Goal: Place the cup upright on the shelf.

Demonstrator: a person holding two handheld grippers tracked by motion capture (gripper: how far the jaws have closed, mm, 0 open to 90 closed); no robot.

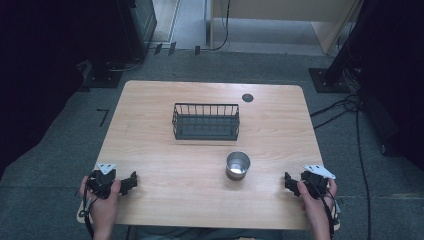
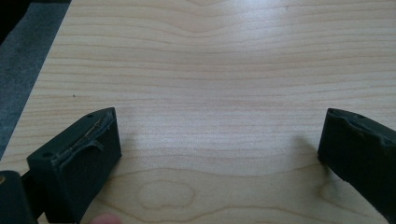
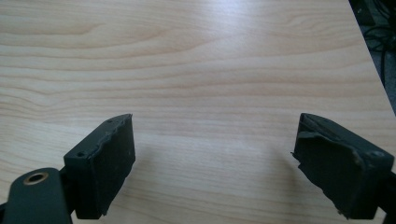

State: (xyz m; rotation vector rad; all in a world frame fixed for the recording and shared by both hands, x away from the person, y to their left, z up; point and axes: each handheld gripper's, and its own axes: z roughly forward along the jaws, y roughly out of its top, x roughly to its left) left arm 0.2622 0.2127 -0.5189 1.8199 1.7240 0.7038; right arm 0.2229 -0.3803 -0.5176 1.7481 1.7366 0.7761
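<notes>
A shiny metal cup stands upright on the wooden table, in front of a black wire basket that looks empty. My left gripper rests near the table's front left corner, held in a hand, its jaws pointing right. My right gripper sits near the front right corner, jaws pointing left toward the cup. In the left gripper view the left gripper stands open over bare wood. In the right gripper view the right gripper is open too, with nothing between its jaws.
A small dark round grommet sits at the table's back right. Grey carpet surrounds the table, with cables on the floor at the right and dark equipment at the back left.
</notes>
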